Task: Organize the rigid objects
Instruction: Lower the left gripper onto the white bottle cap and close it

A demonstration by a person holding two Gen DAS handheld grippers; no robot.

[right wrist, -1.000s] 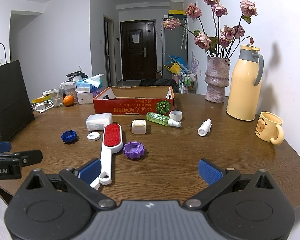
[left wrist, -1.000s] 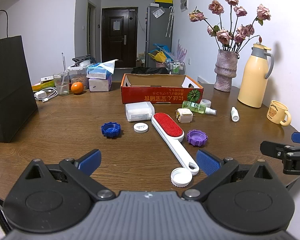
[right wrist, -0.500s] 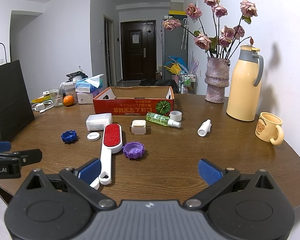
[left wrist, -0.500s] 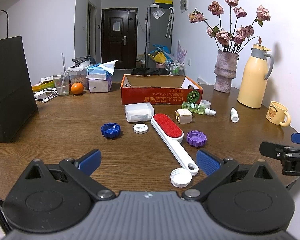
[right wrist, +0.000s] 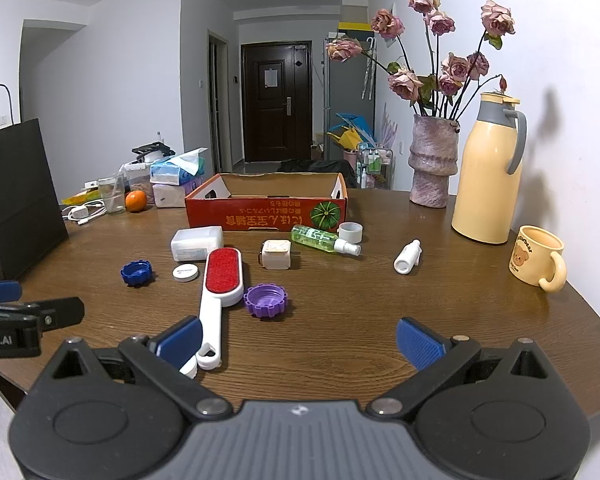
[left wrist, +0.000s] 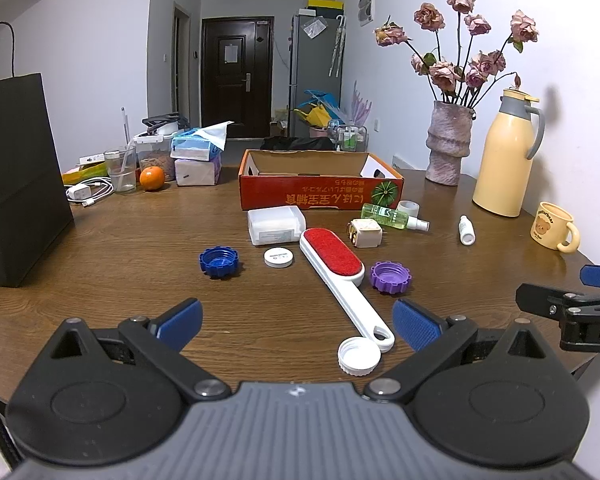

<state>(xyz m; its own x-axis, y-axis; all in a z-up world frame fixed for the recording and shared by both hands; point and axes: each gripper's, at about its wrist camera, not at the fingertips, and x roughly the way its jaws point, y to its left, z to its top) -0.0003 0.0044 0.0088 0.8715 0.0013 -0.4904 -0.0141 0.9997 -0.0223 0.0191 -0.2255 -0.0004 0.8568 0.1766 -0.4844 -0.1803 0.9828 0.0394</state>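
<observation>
1. The left gripper (left wrist: 296,322) and right gripper (right wrist: 298,340) are held spread wide and empty above the near table edge.
2. Nothing is yet sorted: the lint brush (left wrist: 336,270), white cap (left wrist: 359,355), purple cap (right wrist: 266,301), blue cap (left wrist: 219,262), charger plug (right wrist: 276,255) and spray bottle (right wrist: 320,239) are scattered (all outside the box).
3. The red cardboard box (right wrist: 266,210) is seen apparently empty.
4. The wooden table (right wrist: 360,304) is backed by a vase, a thermos and a hallway.

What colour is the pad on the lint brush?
Red, on the lint brush with a white handle; clearest in the left wrist view.
</observation>
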